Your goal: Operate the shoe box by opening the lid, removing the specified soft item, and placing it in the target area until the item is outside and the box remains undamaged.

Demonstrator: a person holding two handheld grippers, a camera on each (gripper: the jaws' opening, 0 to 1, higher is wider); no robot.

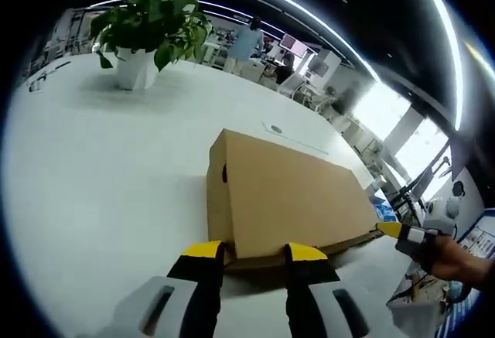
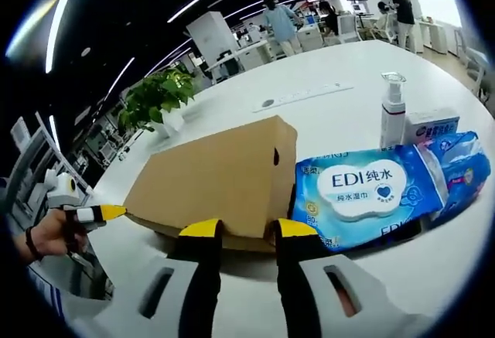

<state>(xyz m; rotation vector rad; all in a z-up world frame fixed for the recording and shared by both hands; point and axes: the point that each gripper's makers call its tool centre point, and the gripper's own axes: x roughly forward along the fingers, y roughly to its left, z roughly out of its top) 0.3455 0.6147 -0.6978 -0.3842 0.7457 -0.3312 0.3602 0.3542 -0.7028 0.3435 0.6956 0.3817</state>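
Two yellow-tipped grippers bracket your plain brown cardboard shoe box (image 1: 290, 195): the left gripper (image 1: 254, 252), low centre of the left gripper view, and the right gripper (image 2: 249, 228), low centre of the right gripper view, each stand spread at the lid's lower edge, pinching nothing. You look to be at the opening step, lid still down. Next you likely need both tips under that rim, lifting evenly. The box lies flat on the white table (image 1: 93, 175), its long axis running from lower right toward upper left of the left gripper view, beside a blue wet-wipes pack (image 2: 371, 191).
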